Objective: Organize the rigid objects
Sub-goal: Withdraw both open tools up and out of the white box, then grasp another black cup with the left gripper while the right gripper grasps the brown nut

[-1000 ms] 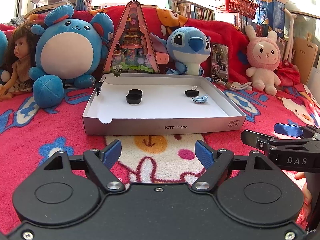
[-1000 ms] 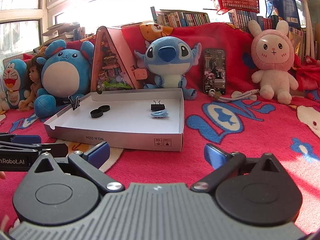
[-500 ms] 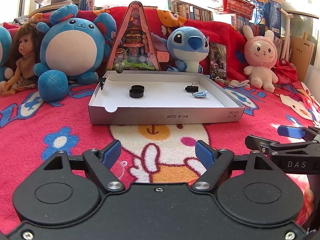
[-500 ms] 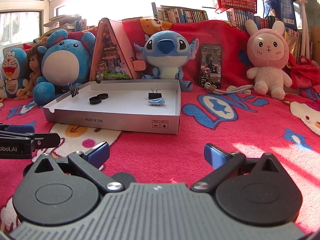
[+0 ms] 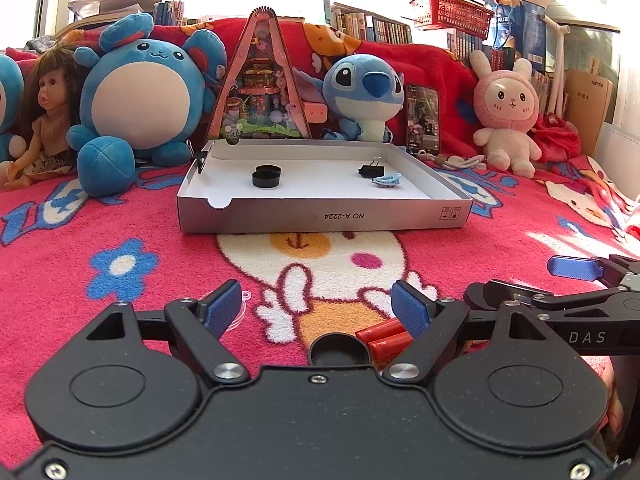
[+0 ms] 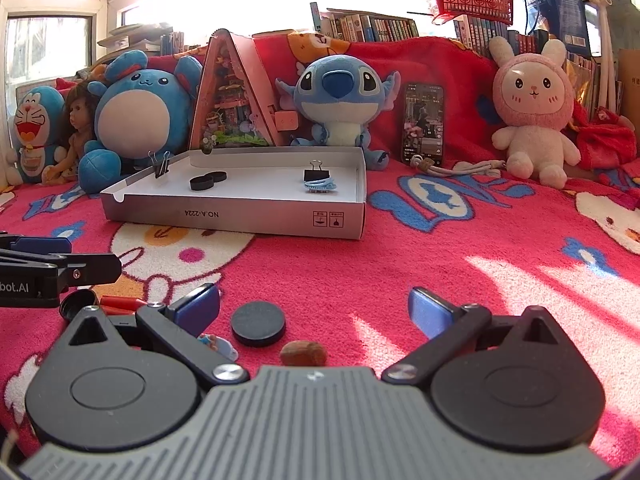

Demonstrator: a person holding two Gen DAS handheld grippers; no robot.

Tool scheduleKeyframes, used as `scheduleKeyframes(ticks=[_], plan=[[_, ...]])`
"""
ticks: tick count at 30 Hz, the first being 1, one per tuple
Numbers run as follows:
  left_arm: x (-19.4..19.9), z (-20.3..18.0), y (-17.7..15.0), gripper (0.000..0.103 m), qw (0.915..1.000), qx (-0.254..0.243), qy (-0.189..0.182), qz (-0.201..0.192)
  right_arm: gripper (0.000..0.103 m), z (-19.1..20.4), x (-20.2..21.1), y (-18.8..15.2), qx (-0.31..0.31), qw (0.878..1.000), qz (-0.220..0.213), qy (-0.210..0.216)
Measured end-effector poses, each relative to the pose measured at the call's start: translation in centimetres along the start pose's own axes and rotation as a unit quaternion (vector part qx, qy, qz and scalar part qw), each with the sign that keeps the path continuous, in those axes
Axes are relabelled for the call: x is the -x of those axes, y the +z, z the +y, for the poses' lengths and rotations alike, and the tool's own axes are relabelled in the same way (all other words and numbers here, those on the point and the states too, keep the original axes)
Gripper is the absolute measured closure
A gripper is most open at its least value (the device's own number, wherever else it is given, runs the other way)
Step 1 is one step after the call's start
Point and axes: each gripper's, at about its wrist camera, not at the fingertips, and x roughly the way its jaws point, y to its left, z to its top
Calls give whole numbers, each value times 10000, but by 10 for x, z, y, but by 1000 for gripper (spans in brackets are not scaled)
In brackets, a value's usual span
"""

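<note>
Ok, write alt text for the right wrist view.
Open right tongs hover over a pink cartoon blanket, with a black disc and a brown nut-like lump lying between them. Beyond sits a shallow white box holding small items, backed by plush toys.

Strong daylight pours from the windows (image 6: 48, 36) far ahead of both grippers, blown out to plain white, so the books (image 6: 368, 26) beneath them look hazy; sunlit patches lie on the red blanket (image 6: 520, 280) ahead and to the right of the right gripper (image 6: 316, 312), with streaky shadows between; the white box (image 5: 320, 196) ahead shows crisp, with soft shadows along its inner walls; both views bulge like a fisheye, lines curving near the edges, corners darkening; the left gripper (image 5: 320, 308) body at the bottom is dark yet sharp; no motion blur.
</note>
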Motion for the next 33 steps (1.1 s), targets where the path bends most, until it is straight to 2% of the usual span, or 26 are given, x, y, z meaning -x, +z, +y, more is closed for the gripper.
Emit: scheduleKeyframes(ticks=[9,18,23,29,33], plan=[[4,-2,-8,22,10000,26,40,-82,0,-3,7,-9,-97,9999,43,65],[9,0,-13,23,9999,71,94,-76,0,0,13,-14,77,9998,48,150],[12,-1,-17,24,9999,-59,106,-52,0,1,13,-15,108,9998,104,152],[13,-4,-22,28,9999,-88,47,87,0,2,12,-17,121,9997,133,175],[14,-4,-23,36,9999,-40,-5,145,0,5,15,-17,139,9995,83,260]])
